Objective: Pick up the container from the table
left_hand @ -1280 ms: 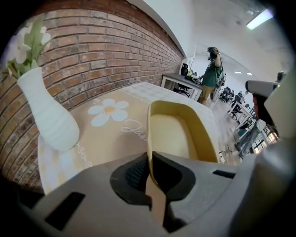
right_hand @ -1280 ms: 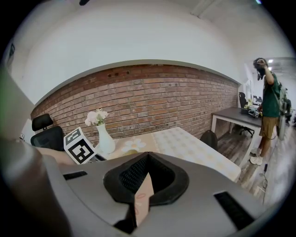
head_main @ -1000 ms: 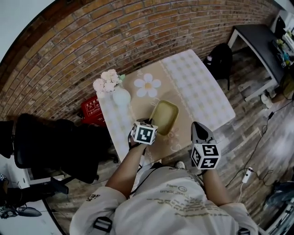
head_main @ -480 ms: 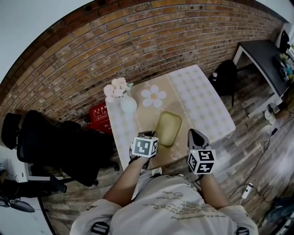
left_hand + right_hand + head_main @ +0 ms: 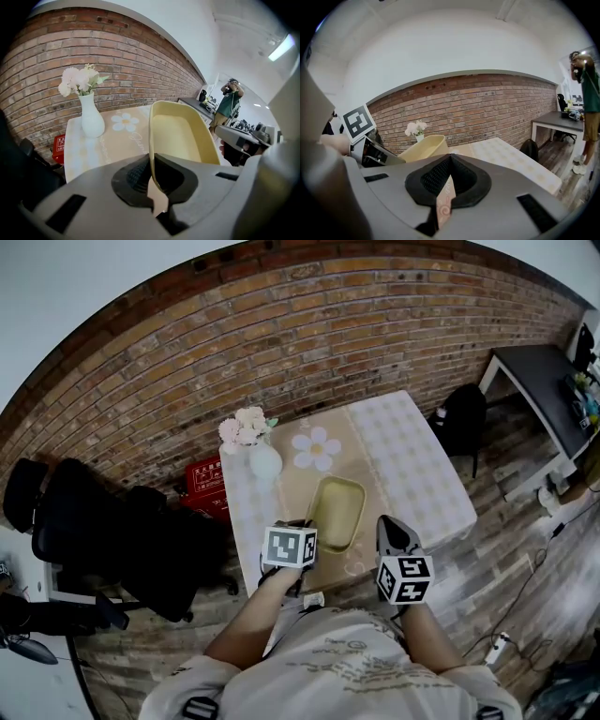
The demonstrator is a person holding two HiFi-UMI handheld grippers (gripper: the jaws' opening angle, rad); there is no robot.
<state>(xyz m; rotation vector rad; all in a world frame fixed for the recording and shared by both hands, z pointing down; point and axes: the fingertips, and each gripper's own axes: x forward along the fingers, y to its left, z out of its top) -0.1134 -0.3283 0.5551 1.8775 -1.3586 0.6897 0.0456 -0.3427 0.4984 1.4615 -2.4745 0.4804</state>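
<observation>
The container (image 5: 336, 512) is a pale yellow oblong tub on the table's beige runner, near the front edge. My left gripper (image 5: 302, 524) is shut on its near rim. In the left gripper view the rim (image 5: 151, 140) runs between the jaws of the left gripper (image 5: 152, 161) and the tub tilts up and away. I cannot tell whether its base is off the table. My right gripper (image 5: 389, 527) hovers just right of the tub, jaws together with nothing in them. From the right gripper (image 5: 449, 161) the container (image 5: 424, 146) shows at the left.
A white vase (image 5: 264, 462) with pink flowers stands at the table's (image 5: 412, 456) back left. On the floor are a black office chair (image 5: 103, 521) and a red box (image 5: 208, 479) to the left, and a black bag (image 5: 461, 418) to the right. A person (image 5: 229, 101) stands far off.
The head view has shifted, so the table sits lower in the picture. Both grippers have drawn slightly nearer my body. The left gripper keeps its hold on the container's rim.
</observation>
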